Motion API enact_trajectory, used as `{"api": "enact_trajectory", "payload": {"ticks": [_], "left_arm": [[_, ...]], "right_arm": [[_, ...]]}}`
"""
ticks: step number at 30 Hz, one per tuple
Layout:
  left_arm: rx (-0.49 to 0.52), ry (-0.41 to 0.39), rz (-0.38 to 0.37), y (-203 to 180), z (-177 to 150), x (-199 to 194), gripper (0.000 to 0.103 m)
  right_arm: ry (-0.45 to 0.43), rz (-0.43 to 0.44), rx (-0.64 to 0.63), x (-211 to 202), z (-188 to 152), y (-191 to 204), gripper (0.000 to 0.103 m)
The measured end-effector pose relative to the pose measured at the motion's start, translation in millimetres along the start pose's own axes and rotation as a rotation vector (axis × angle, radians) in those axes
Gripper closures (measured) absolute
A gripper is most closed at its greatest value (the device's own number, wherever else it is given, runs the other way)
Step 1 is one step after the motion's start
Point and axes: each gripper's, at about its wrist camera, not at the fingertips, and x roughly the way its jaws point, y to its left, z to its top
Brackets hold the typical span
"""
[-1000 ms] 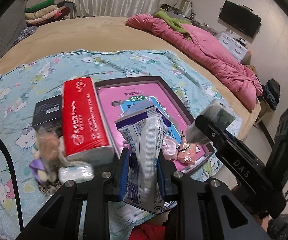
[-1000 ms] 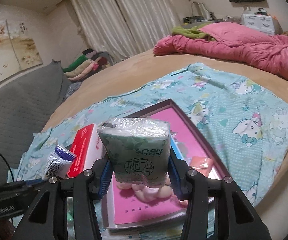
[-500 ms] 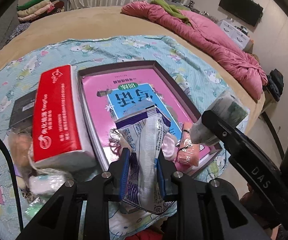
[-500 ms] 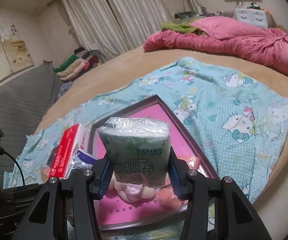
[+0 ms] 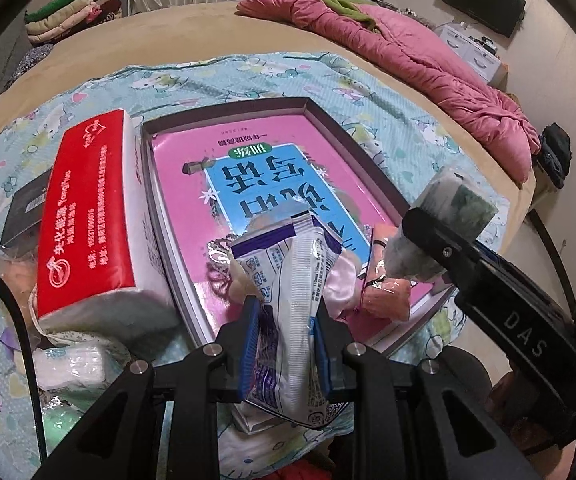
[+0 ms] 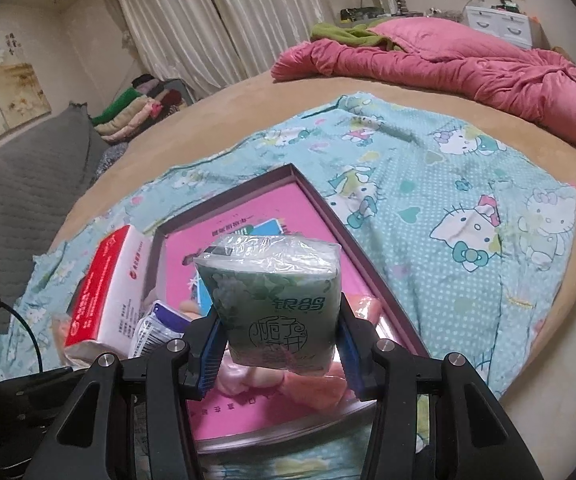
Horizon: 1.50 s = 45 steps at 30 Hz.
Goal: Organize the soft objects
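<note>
- The white-and-blue wipes packet (image 5: 292, 304) is pinched thin between the blue pads of the left gripper (image 5: 286, 344), its jaws drawn in narrow on the crumpled film; the packet stands up over the near end of the shallow box (image 5: 352, 148).
- The green tissue pack (image 6: 272, 300) sits clamped between the right gripper's (image 6: 280, 352) pads, jaws about half spread to fit its width — it hangs above the box's near right part.
- Inside the box a pink printed sheet (image 5: 248, 168) covers the floor, with pale pink soft pieces (image 5: 384, 300) lying at the near right corner.
- Just left of the box lies a red-and-white tissue pack (image 5: 88, 220), touching the box wall; beyond it a black box (image 5: 24, 208), and nearer, a small white packet (image 5: 76, 364).
- All of it rests on a turquoise cartoon-cat sheet (image 6: 448, 208) spread over a tan bed (image 6: 248, 120).
- Far right — a rumpled pink quilt (image 6: 468, 68); far left, folded clothes (image 6: 136, 112) before pale curtains (image 6: 208, 20).
</note>
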Motion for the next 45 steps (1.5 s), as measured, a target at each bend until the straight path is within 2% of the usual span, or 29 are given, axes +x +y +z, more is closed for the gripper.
{"api": "enact_trajectory", "payload": {"ticks": [10,21,34,45], "left_arm": [[0.006,0.022,-0.004,-3,-2,11,0.078],[-0.008,0.024,-0.013,-1,-4,17,0.077],[-0.018,0.016,-0.010,2,-3,18,0.077],[-0.039,0.013,-0.022,4,-1,22,0.076]], "right_arm": [[0.021,-0.030,-0.008,6,-1,-2,0.052],[0.083,-0.058,-0.017,31,-5,-7,0.051],[0.081,-0.061,-0.011,49,-6,-9,0.050],[0.072,-0.040,0.015,49,-6,-12,0.041]]}}
